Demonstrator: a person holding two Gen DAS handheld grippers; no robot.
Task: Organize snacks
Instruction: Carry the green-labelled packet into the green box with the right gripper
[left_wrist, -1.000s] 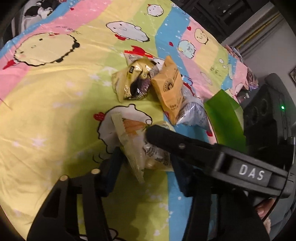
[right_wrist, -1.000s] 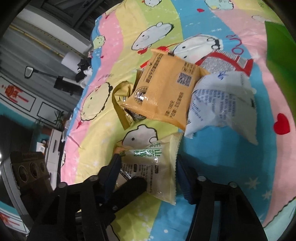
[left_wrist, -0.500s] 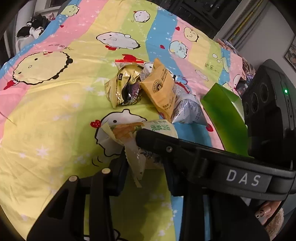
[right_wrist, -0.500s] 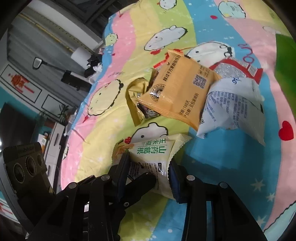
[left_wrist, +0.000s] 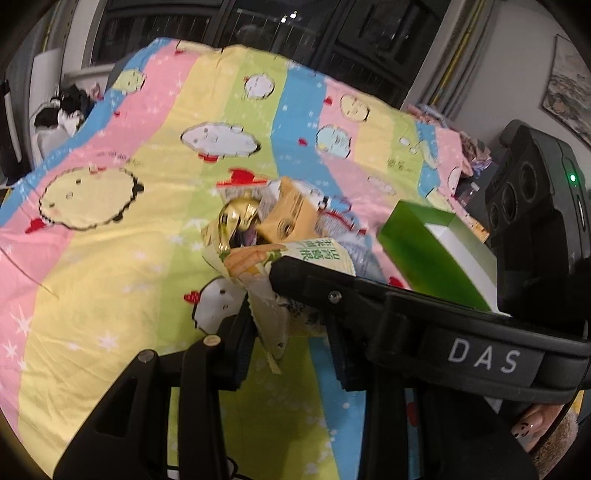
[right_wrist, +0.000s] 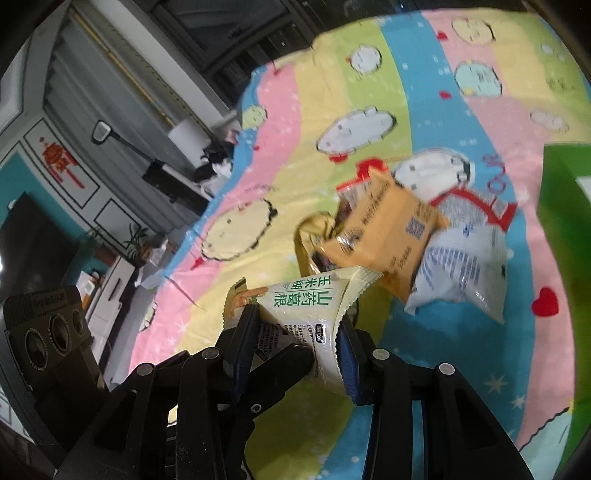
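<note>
A: Both grippers hold the same thing?

B: Yes. The right gripper (right_wrist: 295, 354) is clamped on the near end of the pale sachet (right_wrist: 306, 302), and the left gripper (left_wrist: 288, 332) pinches its crimped side edge. The sachet hangs clear of the bed (left_wrist: 110, 280), long axis running toward 12 o'clock.

A: And the target?

B: Probably the green box (left_wrist: 436, 254), at 2 o'clock from the left gripper, near; the right gripper looks closer to it.

A: What's unclear?

B: The box opening is cut off. Beyond the sachet, at 12 o'clock, the orange pack (right_wrist: 388, 236), gold pack (right_wrist: 314, 236) and white pack (right_wrist: 458, 273) overlap, blurred.
</note>
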